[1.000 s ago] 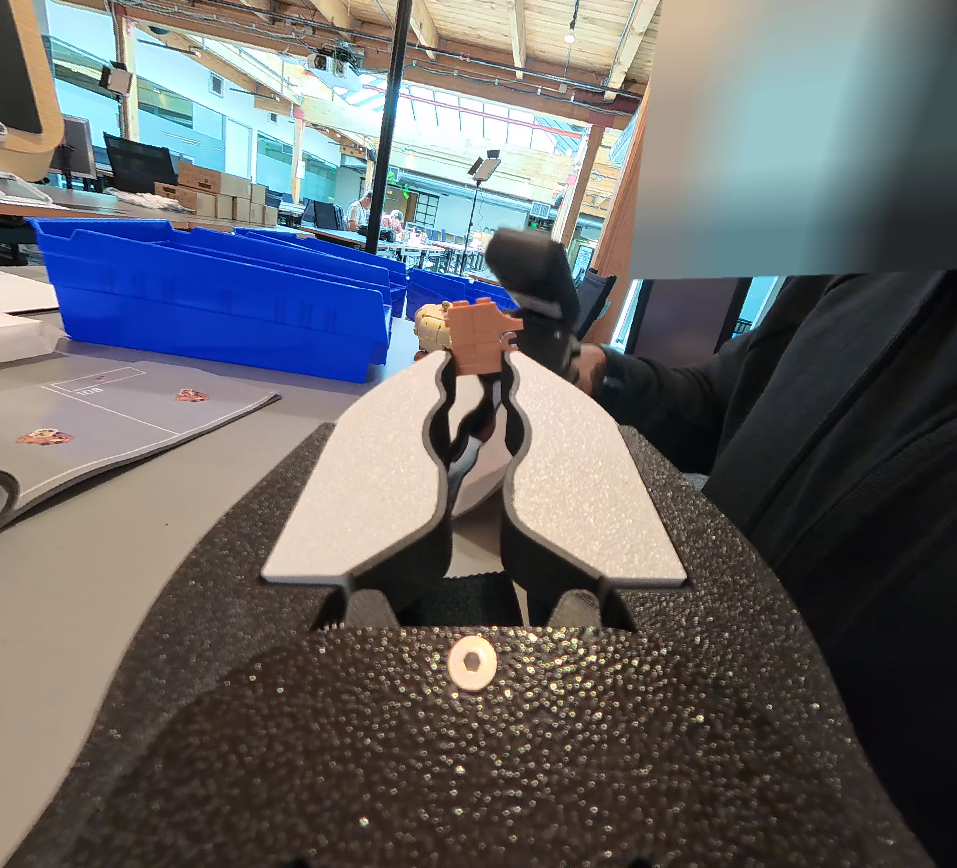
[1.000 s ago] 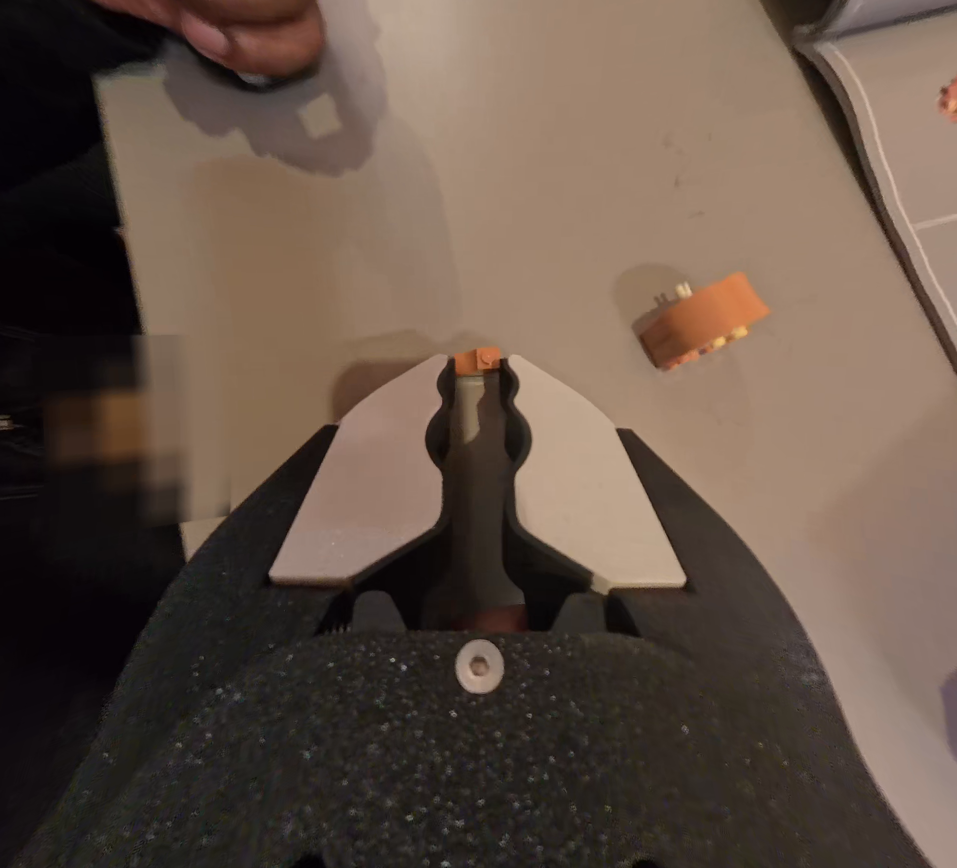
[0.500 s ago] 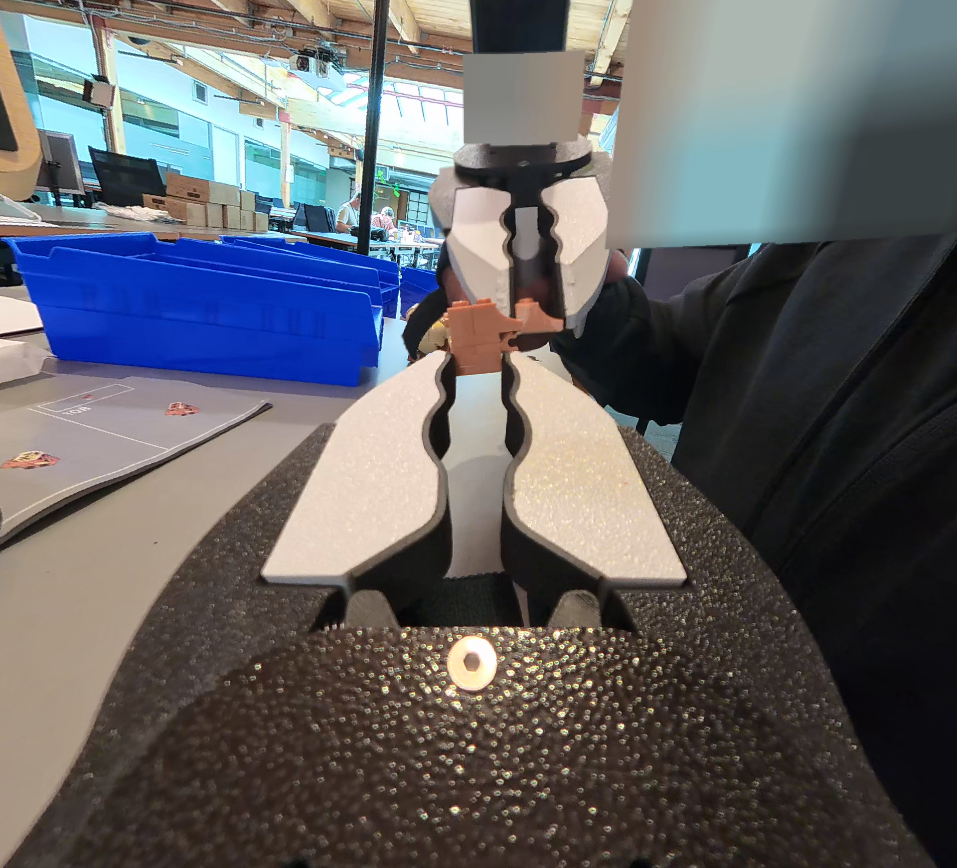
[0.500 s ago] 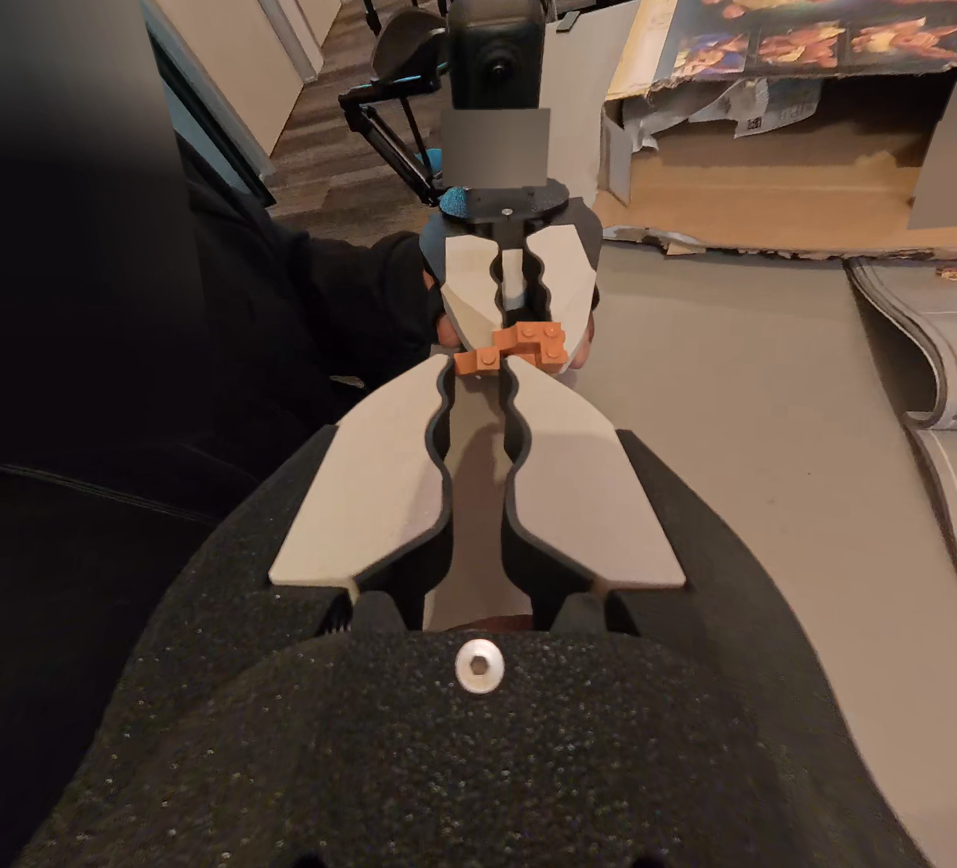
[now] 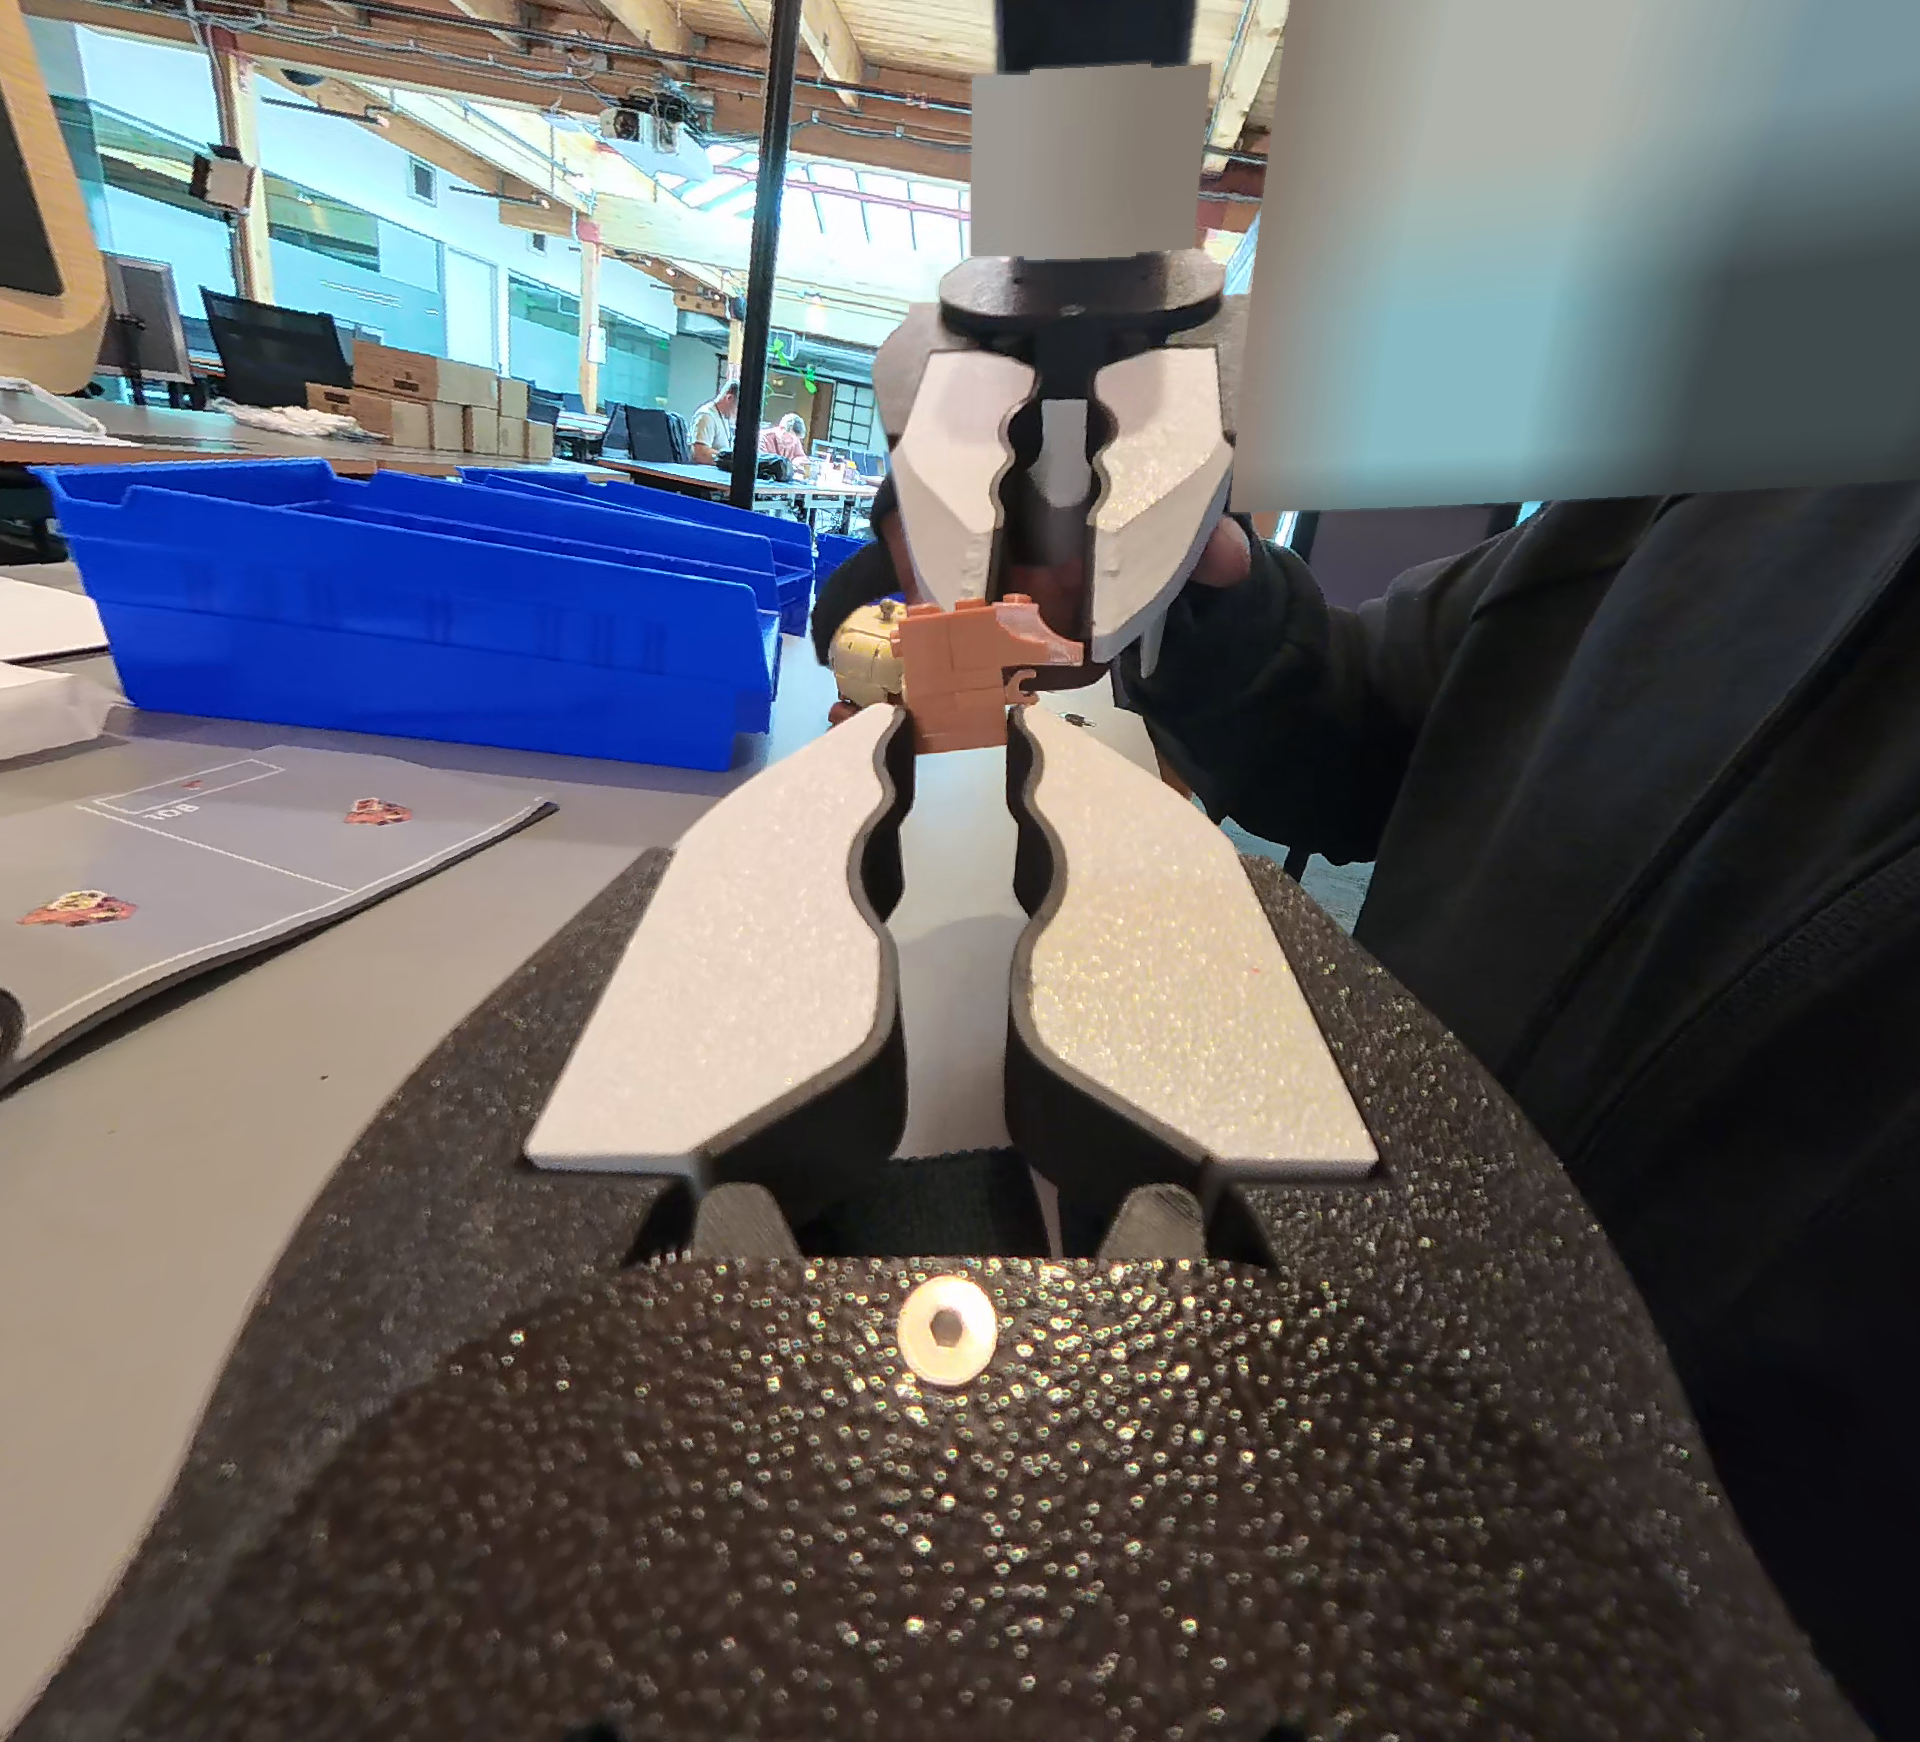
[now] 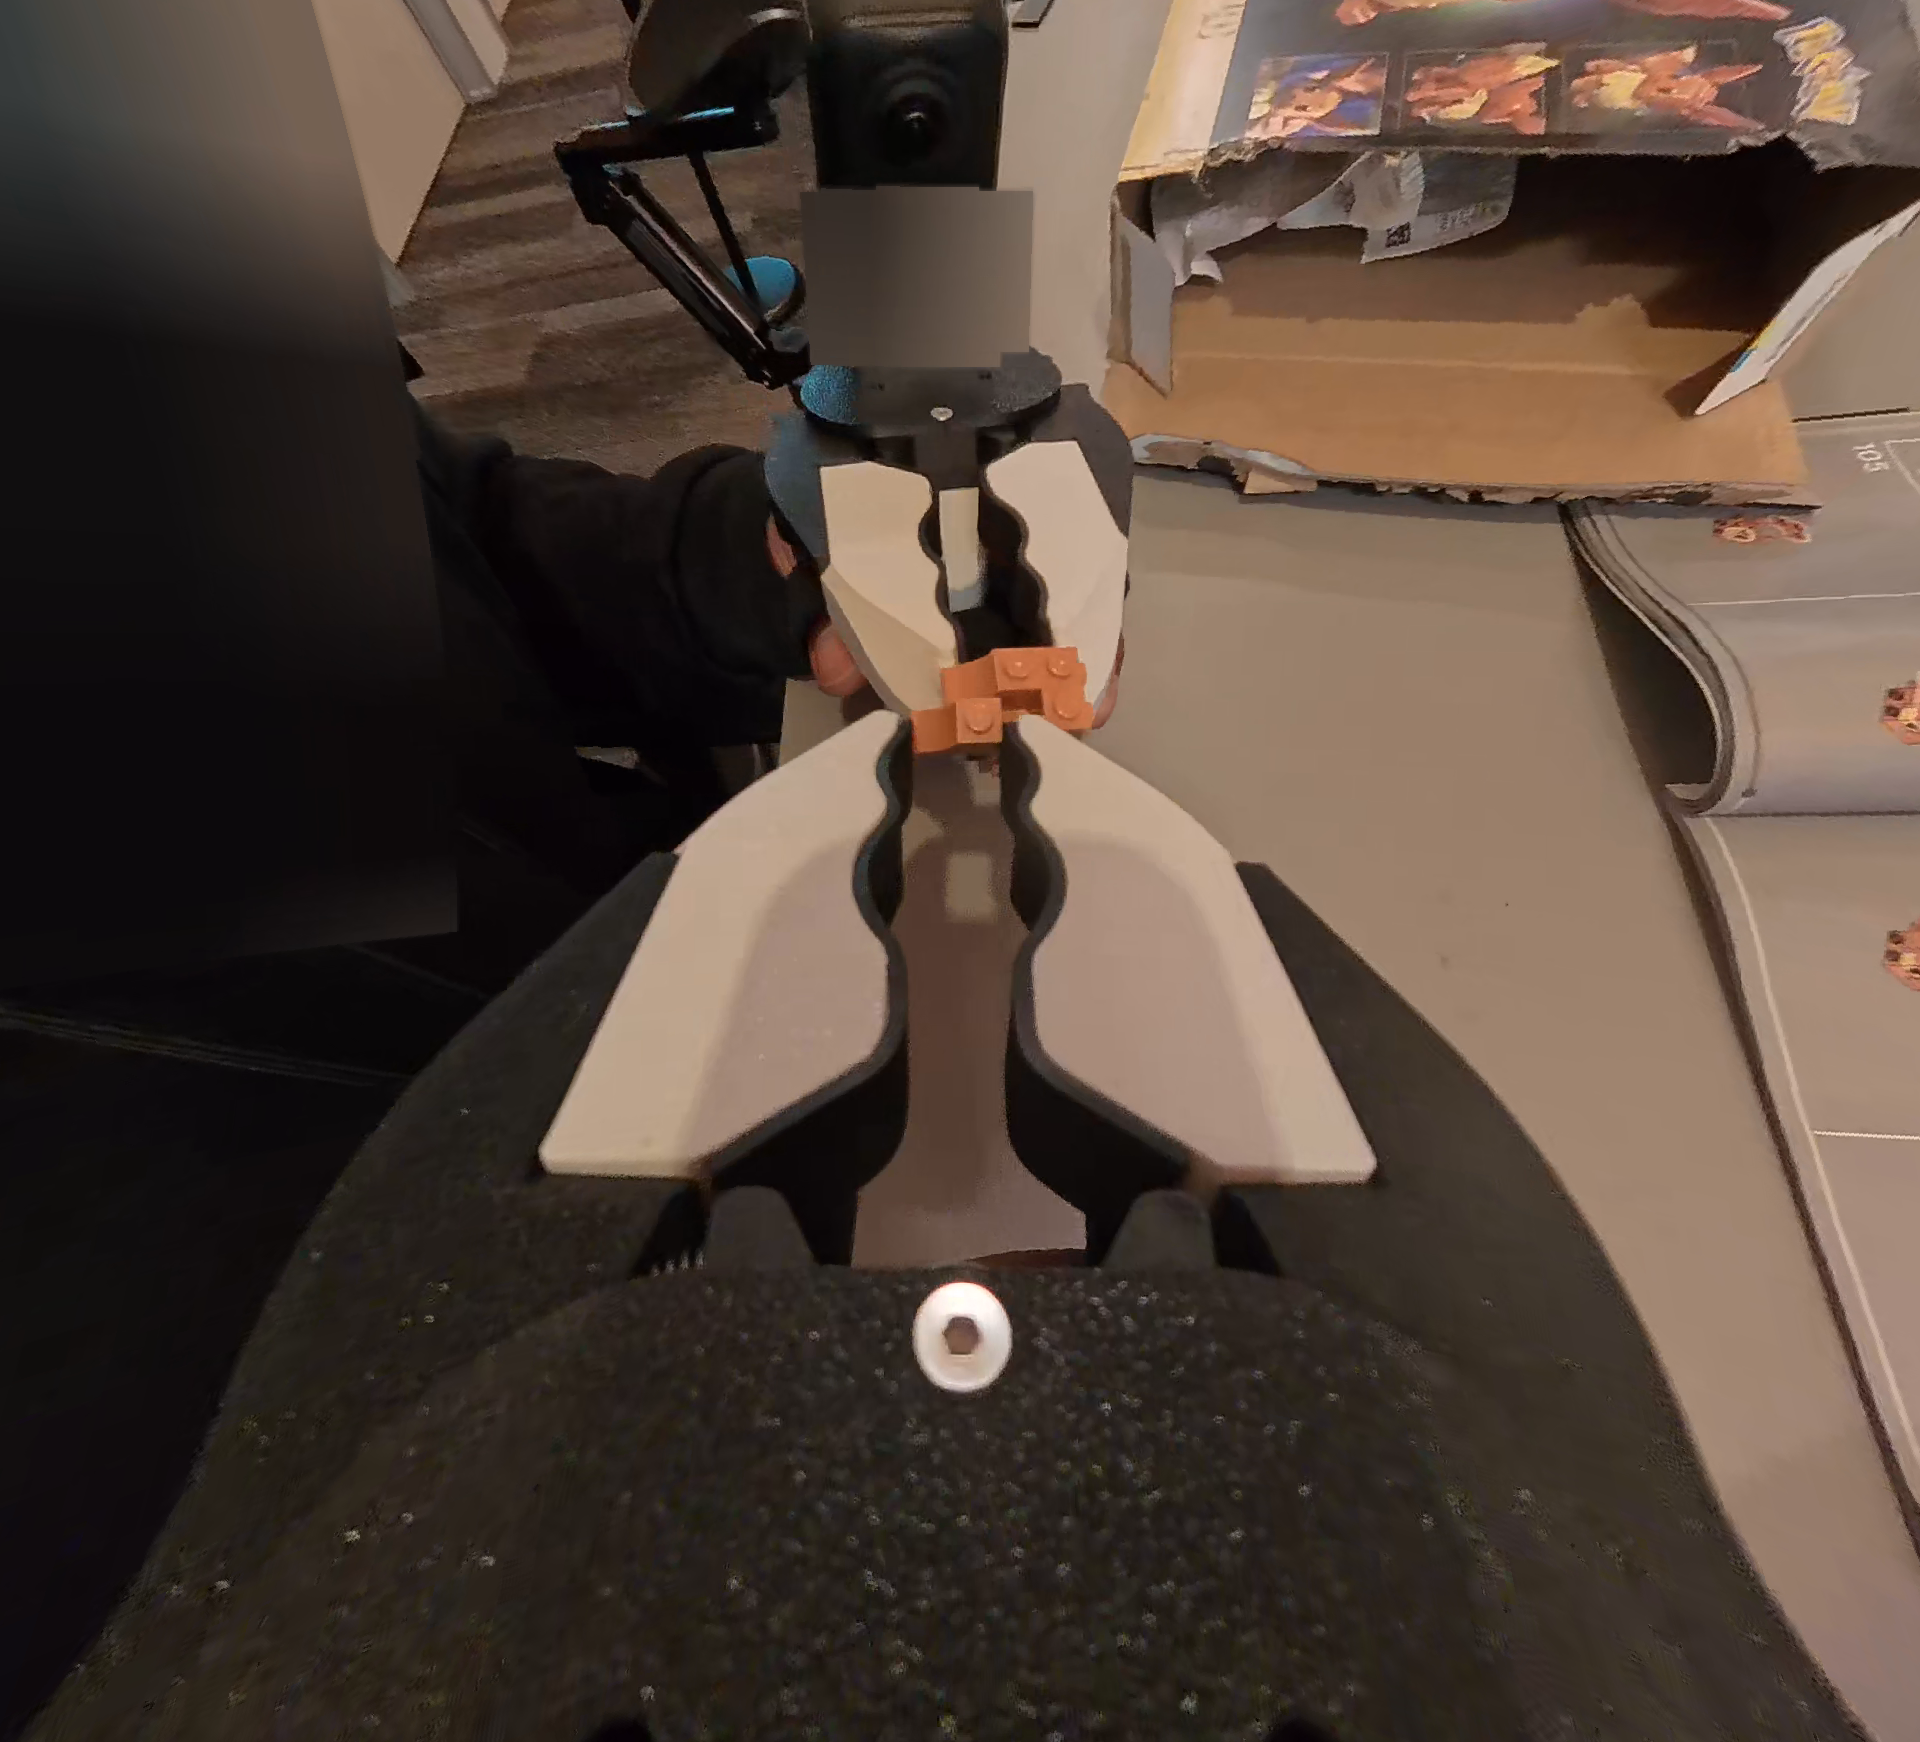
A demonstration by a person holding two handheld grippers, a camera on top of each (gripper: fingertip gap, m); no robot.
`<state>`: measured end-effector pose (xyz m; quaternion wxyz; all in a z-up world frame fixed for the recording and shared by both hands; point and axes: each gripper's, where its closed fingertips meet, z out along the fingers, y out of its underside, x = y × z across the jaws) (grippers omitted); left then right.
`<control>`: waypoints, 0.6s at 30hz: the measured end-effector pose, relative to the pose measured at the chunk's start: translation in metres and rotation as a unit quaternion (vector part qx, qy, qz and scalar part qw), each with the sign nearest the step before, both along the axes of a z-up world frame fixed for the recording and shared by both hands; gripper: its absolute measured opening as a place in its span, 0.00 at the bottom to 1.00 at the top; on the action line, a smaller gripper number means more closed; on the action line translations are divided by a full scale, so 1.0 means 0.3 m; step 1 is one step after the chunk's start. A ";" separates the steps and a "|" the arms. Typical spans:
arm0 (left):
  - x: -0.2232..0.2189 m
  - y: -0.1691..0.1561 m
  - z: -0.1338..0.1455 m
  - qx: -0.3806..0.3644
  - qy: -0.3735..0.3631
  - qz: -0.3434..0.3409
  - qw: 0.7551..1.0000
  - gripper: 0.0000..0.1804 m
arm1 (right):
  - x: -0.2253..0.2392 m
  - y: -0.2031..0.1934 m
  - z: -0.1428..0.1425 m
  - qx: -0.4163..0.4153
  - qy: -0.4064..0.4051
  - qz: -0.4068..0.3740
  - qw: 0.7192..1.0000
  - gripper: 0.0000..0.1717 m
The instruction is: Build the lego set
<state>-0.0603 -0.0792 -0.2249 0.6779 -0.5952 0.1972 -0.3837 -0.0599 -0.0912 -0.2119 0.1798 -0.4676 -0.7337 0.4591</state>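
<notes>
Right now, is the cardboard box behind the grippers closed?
No. In the right wrist view the cardboard box lies on the table with its torn end open, showing its bare brown inside.

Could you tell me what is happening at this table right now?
A person in dark sleeves holds a two-finger tool in each hand, tip to tip above the grey table. The left tool grips an orange brick assembly; the right tool grips a small orange brick, which sits right against that assembly. A torn toy box and open instruction booklet lie nearby, with blue bins behind.
</notes>
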 end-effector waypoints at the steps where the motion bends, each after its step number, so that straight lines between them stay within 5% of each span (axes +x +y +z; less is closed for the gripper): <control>1: -0.002 0.001 0.001 0.000 -0.001 0.002 1.000 0.09 | -0.002 0.001 0.000 0.007 0.003 -0.004 1.000 0.09; 18: -0.024 0.016 0.000 -0.014 -0.018 0.017 1.000 0.09 | -0.034 0.038 -0.006 0.156 0.073 -0.063 0.983 0.09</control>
